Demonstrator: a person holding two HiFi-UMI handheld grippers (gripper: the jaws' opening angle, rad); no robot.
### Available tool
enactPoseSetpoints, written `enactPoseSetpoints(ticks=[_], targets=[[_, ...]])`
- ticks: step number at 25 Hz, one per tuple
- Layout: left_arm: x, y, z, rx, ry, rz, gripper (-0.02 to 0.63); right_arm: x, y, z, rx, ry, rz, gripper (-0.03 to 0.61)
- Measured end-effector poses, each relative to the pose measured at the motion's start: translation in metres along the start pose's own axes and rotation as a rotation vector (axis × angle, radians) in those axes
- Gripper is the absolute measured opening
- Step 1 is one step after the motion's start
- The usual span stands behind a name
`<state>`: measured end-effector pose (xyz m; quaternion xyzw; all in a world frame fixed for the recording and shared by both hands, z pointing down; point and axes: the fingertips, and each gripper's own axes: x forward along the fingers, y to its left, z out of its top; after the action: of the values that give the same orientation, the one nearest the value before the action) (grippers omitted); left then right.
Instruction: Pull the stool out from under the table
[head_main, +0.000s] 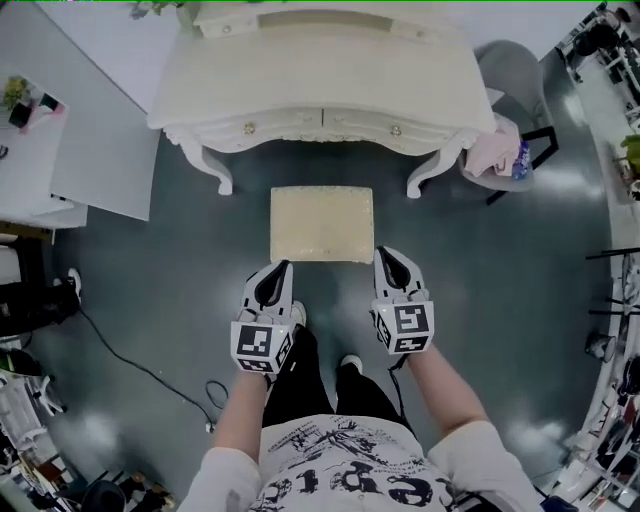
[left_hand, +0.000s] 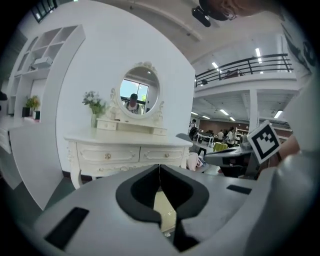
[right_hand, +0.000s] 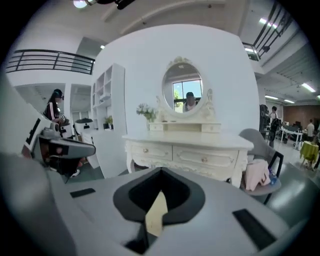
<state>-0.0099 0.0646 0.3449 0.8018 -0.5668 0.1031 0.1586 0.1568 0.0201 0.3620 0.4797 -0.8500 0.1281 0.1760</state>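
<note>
The cream upholstered stool (head_main: 322, 224) stands on the dark floor (head_main: 180, 260) just in front of the white dressing table (head_main: 320, 80), its far edge level with the table's front legs. The left gripper (head_main: 280, 268) and the right gripper (head_main: 383, 254) sit at its near corners, each with jaws pressed together, tips meeting on nothing.

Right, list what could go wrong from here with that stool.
1. The left gripper and right gripper both have their jaws shut at the near corners of the stool. No firm hold on the seat shows, so a pull may slip off.
2. The person's shoes stand right behind the stool, so drawing it closer could run it into them.
3. A cable lies on the floor to the left. Stepping back risks a snag.
</note>
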Motion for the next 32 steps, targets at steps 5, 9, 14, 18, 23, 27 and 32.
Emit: enactPoseSetpoints(ticks=[5,9,14,18,23,27,32], targets=[[-0.022,-0.005,0.104,0.041,-0.125,-0.044,0.018,-0.032,0.022,0.119,-0.049,-0.157,-0.004,0.015],[-0.046,0.009,0.179,0.082,-0.234,-0.038,0.018,-0.054,0.035,0.194,-0.065,-0.277,-0.005,0.015],[-0.071,0.027,0.239,0.16,-0.308,-0.028,0.018,-0.08,0.039,0.251,-0.088,-0.371,-0.043,0.015],[-0.085,0.033,0.257,0.165,-0.341,-0.027,0.018,-0.098,0.033,0.267,-0.085,-0.4,-0.07,0.015],[-0.087,0.038,0.249,0.145,-0.332,-0.027,0.018,-0.102,0.024,0.264,-0.077,-0.401,-0.1,0.015],[-0.086,0.035,0.245,0.14,-0.323,-0.028,0.018,-0.102,0.027,0.263,-0.094,-0.392,-0.091,0.015],[-0.084,0.025,0.242,0.127,-0.317,-0.039,0.018,-0.105,0.033,0.265,-0.099,-0.4,-0.073,0.015]])
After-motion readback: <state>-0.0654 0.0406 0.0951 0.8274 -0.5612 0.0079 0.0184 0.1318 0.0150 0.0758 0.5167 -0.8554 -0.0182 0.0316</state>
